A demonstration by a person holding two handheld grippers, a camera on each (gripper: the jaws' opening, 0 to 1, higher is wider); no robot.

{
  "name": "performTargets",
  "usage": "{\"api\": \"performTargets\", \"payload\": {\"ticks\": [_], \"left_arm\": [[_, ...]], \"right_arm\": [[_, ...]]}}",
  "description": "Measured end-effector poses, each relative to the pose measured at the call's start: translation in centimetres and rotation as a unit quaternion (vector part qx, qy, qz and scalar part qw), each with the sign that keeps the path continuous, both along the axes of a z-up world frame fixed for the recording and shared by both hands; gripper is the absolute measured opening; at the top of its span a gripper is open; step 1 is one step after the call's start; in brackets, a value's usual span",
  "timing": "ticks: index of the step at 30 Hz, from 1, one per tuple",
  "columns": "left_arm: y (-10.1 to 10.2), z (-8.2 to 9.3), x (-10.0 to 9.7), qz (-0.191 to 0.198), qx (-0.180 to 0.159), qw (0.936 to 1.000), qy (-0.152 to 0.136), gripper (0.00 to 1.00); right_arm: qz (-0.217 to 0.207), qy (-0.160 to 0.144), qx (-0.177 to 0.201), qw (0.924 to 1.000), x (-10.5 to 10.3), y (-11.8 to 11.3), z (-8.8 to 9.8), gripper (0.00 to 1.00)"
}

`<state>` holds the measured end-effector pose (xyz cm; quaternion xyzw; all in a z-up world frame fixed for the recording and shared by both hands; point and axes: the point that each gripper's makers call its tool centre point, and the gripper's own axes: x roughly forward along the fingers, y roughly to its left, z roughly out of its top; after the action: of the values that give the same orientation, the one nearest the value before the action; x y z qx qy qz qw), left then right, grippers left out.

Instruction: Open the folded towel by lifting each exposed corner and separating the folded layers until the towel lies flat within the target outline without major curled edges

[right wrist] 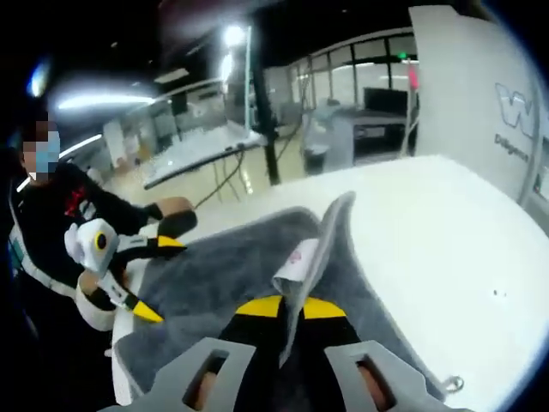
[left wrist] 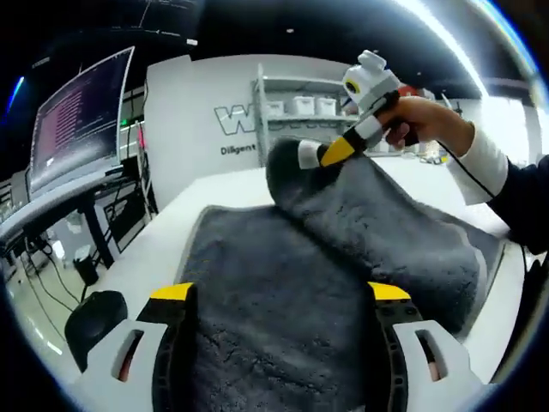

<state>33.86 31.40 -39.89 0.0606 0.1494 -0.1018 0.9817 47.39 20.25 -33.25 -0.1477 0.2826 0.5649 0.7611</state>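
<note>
Unfolding a grey towel (left wrist: pixel 292 283) on the white worktop (right wrist: pixel 446 223): the right hand-held gripper (right wrist: pixel 290 307), jaws pinched onto a raised corner beside its label (right wrist: pixel 296 262), peels the upper layer back to separate the folds. The left hand-held gripper (left wrist: pixel 280 292) stands wide, jaws astride the lower layer. No target outline is discernible.

towel (left wrist: pixel 283 283) dark grey w/ lighter grey edging, counter (right wrist: pixel 446 232) white, both claws white w/ yellow-tipped black jaws
</note>
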Motion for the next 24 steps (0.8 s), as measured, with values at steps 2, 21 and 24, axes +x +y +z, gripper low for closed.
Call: {"api": "performTargets", "payload": {"ticks": [2, 21, 24], "left_arm": [[0.1, -0.5, -0.3, 0.005, 0.000, 1.0000, 0.006, 0.80], [1.1, -1.3, -0.2, 0.029, -0.033, 0.9984, 0.036, 0.84], [1.0, -1.4, -0.2, 0.029, -0.033, 0.9983, 0.038, 0.84]], "right_arm": [[-0.004, -0.006, -0.011, 0.9999, 0.2, -0.7, 0.3, 0.00], [-0.020, -0.087, -0.088, 0.9921, 0.2, -4.8, 2.7, 0.00], [-0.023, -0.086, -0.085, 0.9924, -0.7, -5.4, 2.9, 0.00]]}}
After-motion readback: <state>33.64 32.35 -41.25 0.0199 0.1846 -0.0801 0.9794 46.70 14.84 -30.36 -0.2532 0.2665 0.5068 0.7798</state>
